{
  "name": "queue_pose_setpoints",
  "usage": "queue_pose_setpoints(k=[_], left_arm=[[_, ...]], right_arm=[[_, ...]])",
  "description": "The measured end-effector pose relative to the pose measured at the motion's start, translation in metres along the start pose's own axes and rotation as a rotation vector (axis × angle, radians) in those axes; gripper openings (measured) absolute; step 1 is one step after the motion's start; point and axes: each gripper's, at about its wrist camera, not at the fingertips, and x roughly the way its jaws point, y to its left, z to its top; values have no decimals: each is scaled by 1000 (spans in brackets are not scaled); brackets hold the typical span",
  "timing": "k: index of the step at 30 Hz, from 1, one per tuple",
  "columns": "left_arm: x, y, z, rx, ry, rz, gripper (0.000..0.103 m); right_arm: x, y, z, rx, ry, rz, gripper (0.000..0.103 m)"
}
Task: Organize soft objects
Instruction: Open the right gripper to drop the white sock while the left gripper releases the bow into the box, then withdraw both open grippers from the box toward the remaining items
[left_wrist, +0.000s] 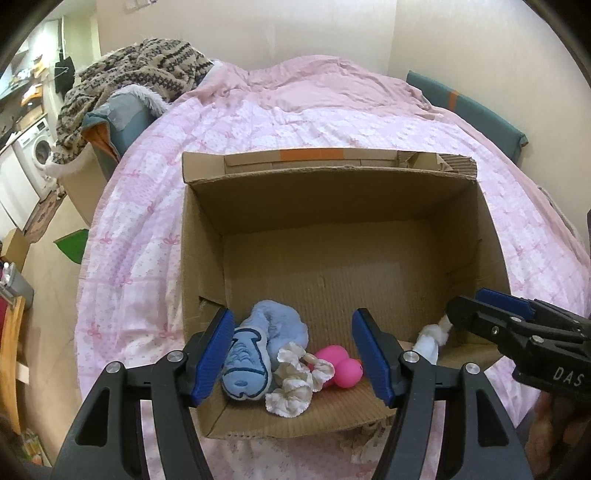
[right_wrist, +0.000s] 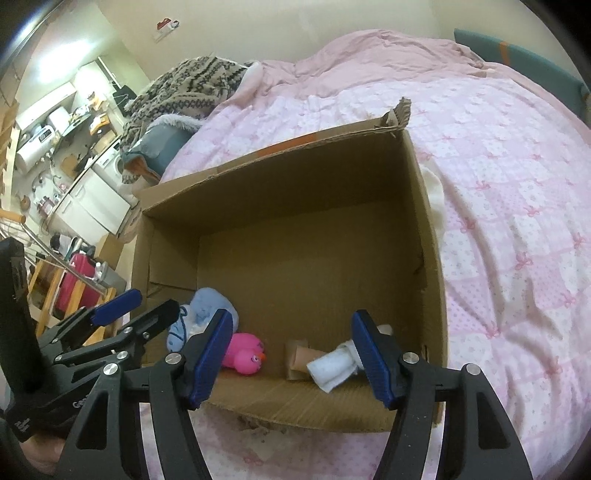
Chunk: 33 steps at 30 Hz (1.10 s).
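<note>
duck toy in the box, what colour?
Bright pink duck toy with an orange beak; the right wrist view shows its face best.

- A bed (left_wrist: 332, 122) covered by a pink patterned quilt.
- An open cardboard box (left_wrist: 491, 236) sits on the quilt.
- A patterned knit blanket (left_wrist: 147, 70) is heaped at its far corner.

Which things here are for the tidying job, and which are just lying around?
For the job: box, blue toy, pink duck, frilly scrunchie, white cloth.

Just lying around: patterned blanket, pink bedcover, washing machine.
</note>
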Motion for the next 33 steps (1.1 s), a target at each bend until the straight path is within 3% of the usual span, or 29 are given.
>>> queue_pose_setpoints(k=[7, 16, 33], left_arm=[[-19, 9, -3, -10, -29, 15, 67], [-35, 20, -22, -63, 1, 6, 69], [-47, 42, -48, -153, 78, 36, 69]], right_arm=[[-13, -3, -5, 20, -15, -10, 70], [-29, 0, -17, 16, -29, -19, 70], [-26, 6, -56, 71, 63, -11, 70]])
